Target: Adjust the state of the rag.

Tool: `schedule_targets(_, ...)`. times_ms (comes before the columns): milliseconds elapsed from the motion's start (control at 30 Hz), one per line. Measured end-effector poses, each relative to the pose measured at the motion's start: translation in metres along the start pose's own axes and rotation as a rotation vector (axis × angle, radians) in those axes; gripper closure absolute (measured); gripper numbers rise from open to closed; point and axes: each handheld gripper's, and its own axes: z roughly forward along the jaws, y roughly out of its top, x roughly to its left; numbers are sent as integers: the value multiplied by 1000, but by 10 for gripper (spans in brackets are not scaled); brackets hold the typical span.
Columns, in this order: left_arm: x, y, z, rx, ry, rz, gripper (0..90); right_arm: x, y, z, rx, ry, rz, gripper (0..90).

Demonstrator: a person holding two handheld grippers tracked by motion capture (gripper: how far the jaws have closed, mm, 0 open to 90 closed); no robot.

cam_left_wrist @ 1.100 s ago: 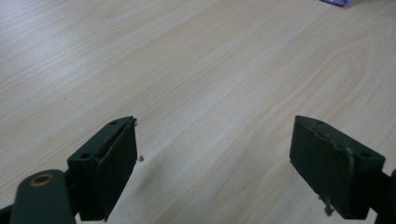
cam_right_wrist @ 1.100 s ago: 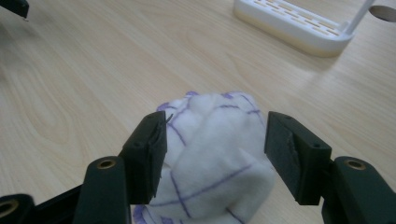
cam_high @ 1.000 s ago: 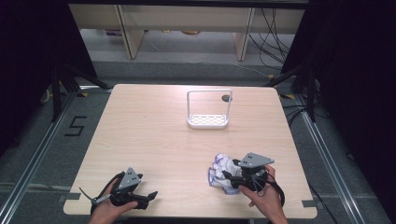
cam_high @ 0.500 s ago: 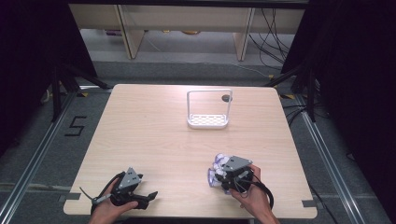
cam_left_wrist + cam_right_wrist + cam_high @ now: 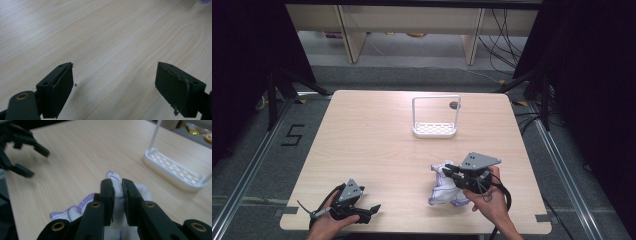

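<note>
The right gripper (image 5: 451, 172) pinches a white cloth (image 5: 443, 187), well apart from the white rack (image 5: 435, 129).

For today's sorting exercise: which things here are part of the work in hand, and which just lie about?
In the work:
- white cloth with purple edging
- right claw, shut on a fold of it

Lying about:
- white rack
- left claw, open over bare table
</note>
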Motion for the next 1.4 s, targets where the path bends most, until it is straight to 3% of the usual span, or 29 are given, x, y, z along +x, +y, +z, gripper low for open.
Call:
schedule_targets(33,0,0,0,2,-7,4,148,1,6,-1,-23,15,-18,799)
schedule_targets(67,0,0,0,-3,-2,-7,148,3,13,-2,-24,30,-5,799)
schedule_targets(100,0,0,-1,-5,3,-14,148,4,20,-1,-43,44,-32,799)
schedule_targets(200,1,0,-2,-14,4,-21,148,11,37,11,-50,70,-54,798)
schedule_targets(233,2,0,-3,-6,6,-11,148,14,40,19,-42,87,-43,798)
schedule_targets(300,1,1,-4,-19,3,-33,149,18,43,42,-19,109,-55,798)
schedule_targets(400,2,1,-5,-20,-9,-16,148,21,41,83,51,134,-69,792)
schedule_targets(467,1,1,-6,-21,-19,-17,150,23,36,109,95,130,-52,778)
schedule_targets(533,-1,1,-5,-29,-26,-25,153,22,33,124,122,153,-41,725)
schedule_targets(600,-3,1,-4,-32,-28,-25,156,22,30,130,130,148,6,640)
schedule_targets(700,-9,2,-3,-50,-69,-21,172,13,34,120,96,132,3,548)
schedule_targets(733,-13,3,-2,-63,-81,-32,175,12,35,113,87,121,51,535)
schedule_targets(767,-16,4,-2,-59,-93,-29,179,8,36,107,61,131,50,520)
schedule_targets(933,-35,12,7,-81,-145,11,193,-9,35,66,13,87,67,516)
schedule_targets(1033,-47,18,14,-78,-162,60,206,-21,25,48,30,39,67,516)
schedule_targets(1067,-52,21,15,-82,-172,58,213,-24,19,43,27,15,90,517)
schedule_targets(1133,-59,27,19,-102,-190,70,227,-28,8,37,42,4,123,516)
schedule_targets(1167,-62,30,20,-92,-198,83,228,-31,3,34,55,-1,117,516)
schedule_targets(1200,-67,33,23,-114,-208,67,233,-33,-2,31,61,-13,123,516)
schedule_targets(1233,-70,37,25,-113,-224,80,235,-32,-7,28,68,-18,154,516)
schedule_targets(1267,-75,40,29,-117,-233,74,235,-35,-11,26,72,-15,142,513)
schedule_targets(1333,-82,48,36,-114,-237,90,240,-37,-18,21,70,-38,176,511)
schedule_targets(1367,-85,52,40,-112,-237,93,242,-42,-20,19,74,-40,163,510)
schedule_targets(1400,-87,57,44,-104,-242,111,246,-41,-23,16,78,-39,199,507)
